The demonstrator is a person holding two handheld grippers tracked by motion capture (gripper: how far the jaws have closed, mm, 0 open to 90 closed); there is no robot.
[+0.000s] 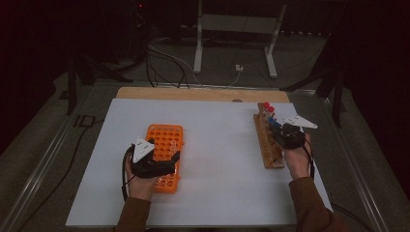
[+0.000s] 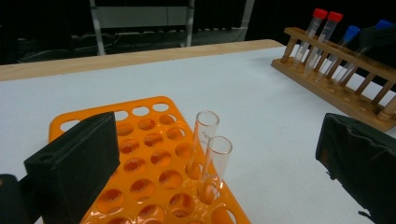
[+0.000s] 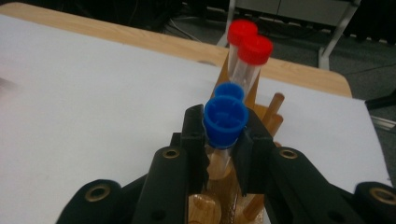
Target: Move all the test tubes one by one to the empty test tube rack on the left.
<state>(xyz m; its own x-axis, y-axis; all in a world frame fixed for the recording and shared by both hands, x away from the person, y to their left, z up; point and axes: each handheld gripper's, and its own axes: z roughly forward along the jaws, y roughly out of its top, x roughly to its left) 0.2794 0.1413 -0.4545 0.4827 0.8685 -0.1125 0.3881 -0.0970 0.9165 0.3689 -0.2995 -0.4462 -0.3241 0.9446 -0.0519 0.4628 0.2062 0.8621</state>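
A: Why is the right gripper [image 3: 224,140] sitting over the wooden rack [image 1: 269,145] like that?

B: It has clamped its jaws on the nearest blue-capped tube [image 3: 225,122], just below the cap. The tube is standing in the rack, so a grip under the cap from the near side looks like the way to draw it straight up out of its hole.

A: Where is that tube on the worktop [image 1: 217,164]?

B: Near the right edge, in the far half of the rack, which runs roughly along that edge. Right behind it stands a second blue-capped tube [image 3: 229,91], then two red-capped tubes [image 3: 250,51] toward the far end.

A: And relative to the gripper?

B: Squarely between the two black pads, both pressing on it, with the cap riding just above their tips.

A: What about the left gripper [image 2: 210,154]?

B: Jaws wide apart, holding nothing. It hovers over the near end of the orange rack [image 2: 154,154], left of the worktop's middle. Two open glass tubes [image 2: 210,158] stand side by side along that rack's right edge, in line with the gap between the jaws but untouched.

A: Why wait there?

B: My guess is it steadies or guards the orange rack, ready for the blue-capped tube to be brought across.
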